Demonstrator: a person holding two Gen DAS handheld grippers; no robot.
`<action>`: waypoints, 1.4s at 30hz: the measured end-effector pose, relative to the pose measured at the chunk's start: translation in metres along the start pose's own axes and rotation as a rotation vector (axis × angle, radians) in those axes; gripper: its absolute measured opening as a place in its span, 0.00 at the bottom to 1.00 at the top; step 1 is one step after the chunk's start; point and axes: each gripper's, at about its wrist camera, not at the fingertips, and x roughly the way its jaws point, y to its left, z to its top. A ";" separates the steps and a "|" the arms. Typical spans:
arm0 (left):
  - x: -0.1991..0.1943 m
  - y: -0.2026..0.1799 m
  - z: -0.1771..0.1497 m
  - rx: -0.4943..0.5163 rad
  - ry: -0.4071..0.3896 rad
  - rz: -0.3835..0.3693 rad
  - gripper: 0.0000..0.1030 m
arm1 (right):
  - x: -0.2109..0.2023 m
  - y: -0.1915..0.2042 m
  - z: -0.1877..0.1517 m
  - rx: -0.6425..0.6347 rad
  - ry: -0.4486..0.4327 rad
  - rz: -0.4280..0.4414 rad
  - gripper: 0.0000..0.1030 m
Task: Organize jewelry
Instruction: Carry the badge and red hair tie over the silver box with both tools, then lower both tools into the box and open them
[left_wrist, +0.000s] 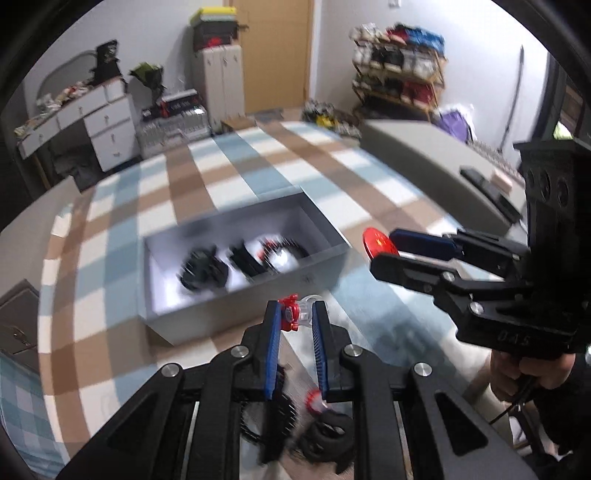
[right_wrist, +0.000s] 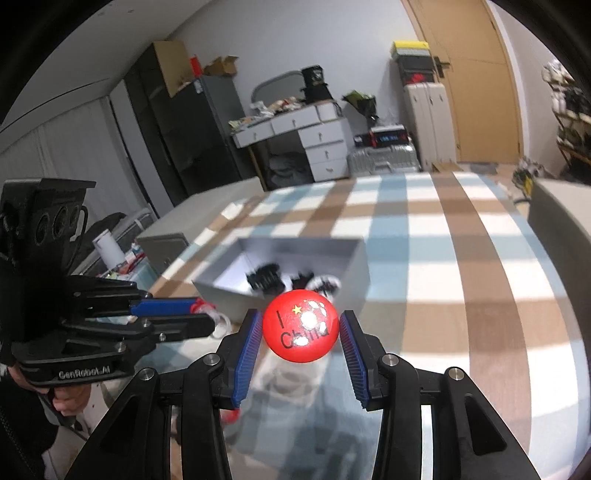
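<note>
Left tool (left_wrist: 295, 314) pinches a red-and-clear ring (left_wrist: 293, 314); only the right view shows lettering on the badge (right_wrist: 301, 325) its tool (right_wrist: 301, 326) clamps.

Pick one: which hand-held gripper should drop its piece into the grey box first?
Probably left. The left hand-held gripper holds the small red charm just short of the grey box; the right hand-held gripper, gripping the red badge, sits farther off.

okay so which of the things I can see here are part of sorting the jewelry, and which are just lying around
Part of the job:
red badge in the right gripper
red-and-clear ring in the left gripper
grey box with dark pieces inside

Lying about:
white drawers
shoe rack
suitcase
</note>
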 end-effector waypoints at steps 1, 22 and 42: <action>-0.001 0.005 0.003 -0.012 -0.014 0.008 0.12 | 0.001 0.003 0.006 -0.014 -0.007 0.008 0.41; 0.050 0.060 0.027 -0.190 -0.043 -0.098 0.12 | 0.081 0.014 0.047 -0.154 0.096 -0.030 0.41; 0.066 0.064 0.029 -0.173 0.009 -0.100 0.34 | 0.094 0.000 0.045 -0.118 0.141 -0.051 0.56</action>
